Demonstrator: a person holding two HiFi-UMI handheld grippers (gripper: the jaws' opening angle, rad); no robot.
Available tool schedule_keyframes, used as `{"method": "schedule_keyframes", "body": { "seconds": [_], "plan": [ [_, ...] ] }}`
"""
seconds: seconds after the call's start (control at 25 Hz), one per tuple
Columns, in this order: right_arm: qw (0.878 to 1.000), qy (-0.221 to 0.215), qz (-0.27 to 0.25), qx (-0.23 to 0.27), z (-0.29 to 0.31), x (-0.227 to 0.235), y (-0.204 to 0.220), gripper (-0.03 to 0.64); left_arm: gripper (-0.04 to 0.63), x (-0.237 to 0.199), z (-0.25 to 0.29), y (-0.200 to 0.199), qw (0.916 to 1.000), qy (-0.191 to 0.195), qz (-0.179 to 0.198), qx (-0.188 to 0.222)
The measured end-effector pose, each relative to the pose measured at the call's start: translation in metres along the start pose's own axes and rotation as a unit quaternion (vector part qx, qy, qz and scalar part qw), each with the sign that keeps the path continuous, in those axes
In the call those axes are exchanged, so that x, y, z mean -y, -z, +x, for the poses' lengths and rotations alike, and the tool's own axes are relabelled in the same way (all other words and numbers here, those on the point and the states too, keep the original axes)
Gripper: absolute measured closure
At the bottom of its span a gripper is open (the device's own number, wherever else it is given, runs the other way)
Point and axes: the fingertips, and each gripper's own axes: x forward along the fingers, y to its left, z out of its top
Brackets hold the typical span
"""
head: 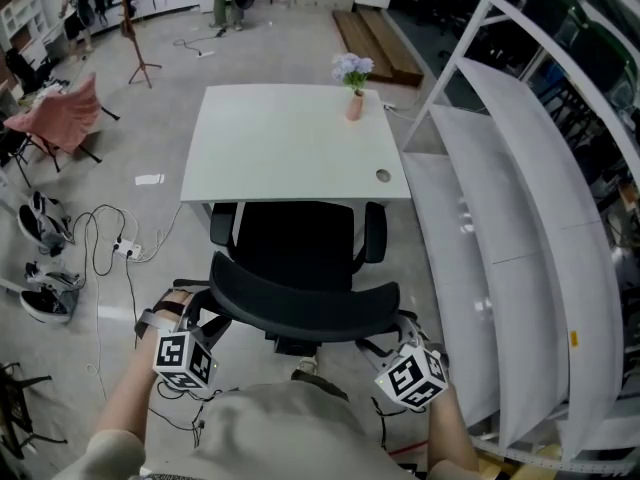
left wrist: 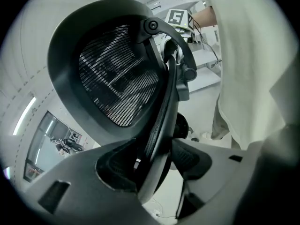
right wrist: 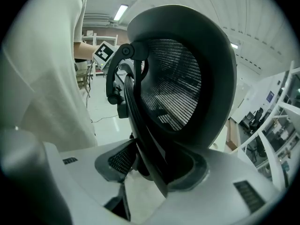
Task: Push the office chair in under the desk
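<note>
The black office chair (head: 298, 246) faces the white desk (head: 290, 138), with the front of its seat at the desk's near edge. Its curved mesh backrest (head: 300, 303) is nearest me. My left gripper (head: 208, 320) is shut on the backrest's left edge, and my right gripper (head: 395, 334) is shut on its right edge. In the left gripper view the backrest (left wrist: 112, 78) rises from between the jaws of the left gripper (left wrist: 154, 165). In the right gripper view the backrest frame (right wrist: 187, 78) likewise stands between the pads of the right gripper (right wrist: 150, 165).
A pink vase of flowers (head: 354, 93) stands on the desk's far right corner. White shelving (head: 520, 218) runs close along the right. Cables and a power strip (head: 125, 250), shoes (head: 45, 298) and a pink folding chair (head: 65, 118) lie on the floor at left.
</note>
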Motion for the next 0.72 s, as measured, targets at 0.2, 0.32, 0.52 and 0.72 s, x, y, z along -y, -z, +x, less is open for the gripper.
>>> {"method": "schedule_keyframes", "body": {
  "seconds": [0.2, 0.32, 0.52, 0.72],
  "plan": [
    [1.000, -0.005, -0.009, 0.003, 0.002, 0.010, 0.002, 0.417, 0.362, -0.005, 0.007, -0.003, 0.9999, 0.005, -0.010, -0.005],
    [1.000, -0.006, -0.021, 0.009, 0.004, 0.021, 0.004, 0.417, 0.360, -0.008, 0.011, -0.008, 0.9998, -0.002, -0.016, -0.011],
    [0.999, -0.014, -0.041, 0.018, 0.005, 0.047, 0.010, 0.417, 0.360, -0.017, 0.023, -0.020, 0.9993, -0.012, -0.030, -0.020],
    [0.998, -0.015, -0.060, 0.028, 0.014, 0.080, 0.015, 0.414, 0.360, -0.033, 0.041, -0.029, 0.9984, -0.029, -0.041, -0.028]
  ]
}}
